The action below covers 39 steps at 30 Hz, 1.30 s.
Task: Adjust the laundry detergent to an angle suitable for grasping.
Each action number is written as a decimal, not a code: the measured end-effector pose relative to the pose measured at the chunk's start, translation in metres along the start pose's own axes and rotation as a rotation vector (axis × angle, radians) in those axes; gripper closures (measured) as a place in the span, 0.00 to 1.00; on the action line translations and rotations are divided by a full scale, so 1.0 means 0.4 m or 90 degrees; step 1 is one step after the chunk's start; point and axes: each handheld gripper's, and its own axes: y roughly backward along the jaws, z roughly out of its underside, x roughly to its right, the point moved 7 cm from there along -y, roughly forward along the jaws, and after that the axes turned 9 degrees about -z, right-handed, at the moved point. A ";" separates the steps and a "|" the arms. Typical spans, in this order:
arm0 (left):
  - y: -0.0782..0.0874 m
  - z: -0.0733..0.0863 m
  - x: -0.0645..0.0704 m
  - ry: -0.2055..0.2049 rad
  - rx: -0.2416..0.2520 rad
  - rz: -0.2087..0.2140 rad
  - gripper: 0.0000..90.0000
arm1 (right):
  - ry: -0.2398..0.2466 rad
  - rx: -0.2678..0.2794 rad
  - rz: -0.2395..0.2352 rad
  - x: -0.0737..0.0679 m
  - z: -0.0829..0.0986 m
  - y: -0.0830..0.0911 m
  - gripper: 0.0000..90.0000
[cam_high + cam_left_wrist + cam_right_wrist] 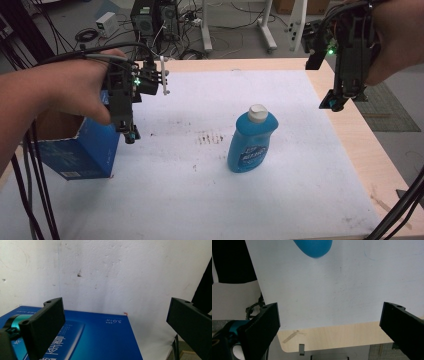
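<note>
A blue liquid bottle (251, 140) with a white cap stands upright near the middle of the white foam sheet (300, 170); its rounded blue body (314, 247) also shows at the top of the right gripper view. An open blue cardboard box (80, 147) sits at the table's left edge, and its printed side (100, 340) lies below the left jaws. My left gripper (131, 136) hovers open just above the box's right rim with nothing in it. My right gripper (336, 104) hangs open above the table's right edge, well right of the bottle.
The light wooden table (370, 165) shows bare at its right and far edges. Dark stains (210, 137) mark the sheet left of the bottle. Beyond the table lie cables, a computer tower (147, 17) and white stand legs (265, 30). Black cables (30, 190) trail at the left.
</note>
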 end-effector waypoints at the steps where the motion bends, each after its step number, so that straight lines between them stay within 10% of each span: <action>1: 0.000 0.000 0.000 0.000 0.000 0.000 0.02 | -0.002 0.000 0.000 -0.001 0.000 -0.001 0.02; 22: 0.013 -0.001 0.012 0.000 -0.003 -0.012 0.02 | 0.003 0.003 0.012 -0.010 0.004 -0.001 0.02; 39: 0.046 -0.024 0.035 0.056 0.040 -0.021 0.02 | -0.007 0.004 0.010 -0.014 0.020 -0.009 0.02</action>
